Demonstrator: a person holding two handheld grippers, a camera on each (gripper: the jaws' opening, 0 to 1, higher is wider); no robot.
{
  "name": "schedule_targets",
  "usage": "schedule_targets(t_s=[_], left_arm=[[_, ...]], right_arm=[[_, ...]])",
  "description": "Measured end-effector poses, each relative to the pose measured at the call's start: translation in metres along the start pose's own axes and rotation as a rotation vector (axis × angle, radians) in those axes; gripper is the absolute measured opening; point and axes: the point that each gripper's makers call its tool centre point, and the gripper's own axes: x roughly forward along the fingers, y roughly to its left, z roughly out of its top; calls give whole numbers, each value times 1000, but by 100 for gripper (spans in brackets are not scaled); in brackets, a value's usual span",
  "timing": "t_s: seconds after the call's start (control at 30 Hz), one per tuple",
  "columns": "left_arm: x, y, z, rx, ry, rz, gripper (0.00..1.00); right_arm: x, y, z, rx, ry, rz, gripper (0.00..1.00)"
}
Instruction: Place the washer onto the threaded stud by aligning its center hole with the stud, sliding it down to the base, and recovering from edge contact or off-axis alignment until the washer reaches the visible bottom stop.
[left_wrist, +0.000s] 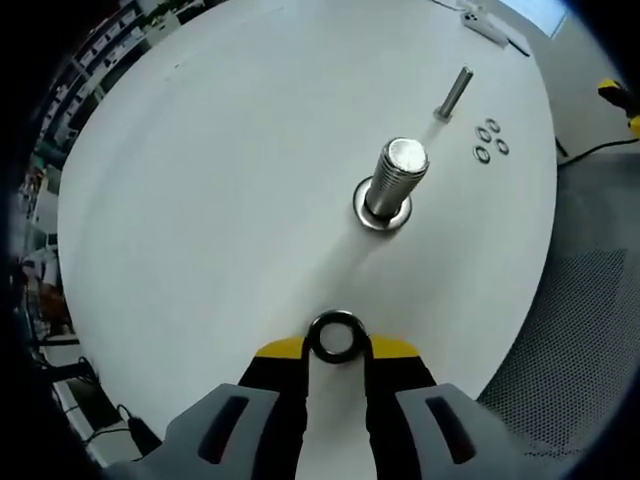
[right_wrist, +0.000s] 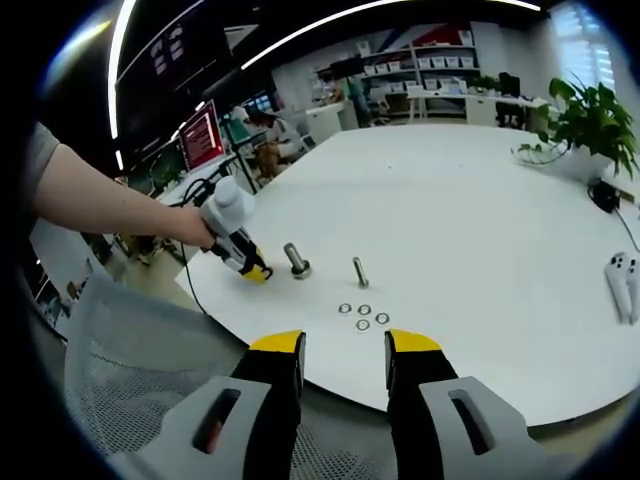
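We look along our right gripper (right_wrist: 343, 362), its yellow-tipped jaws standing apart with nothing between them, held off the near edge of the white table (right_wrist: 480, 250). On the table just beyond lie four small washers (right_wrist: 363, 316) in a loose cluster. Farther in stands a slim bolt (right_wrist: 360, 272), and to its left the thick threaded stud (right_wrist: 296, 260). At the far left, a person's hand brings the left gripper (right_wrist: 256, 272) close beside the stud. A potted plant (right_wrist: 590, 125) sits at the far right.
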Motion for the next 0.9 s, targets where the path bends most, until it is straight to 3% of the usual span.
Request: schedule_targets(t_s=[0.2,0.9], left_arm=[[-4,-8,3,21,-13,6,18],[-48,-9,49,79,-137,-24,18]], right_arm=[[0,0,0,0,0,-1,34],[0,0,-1,-4,5,-1,34]])
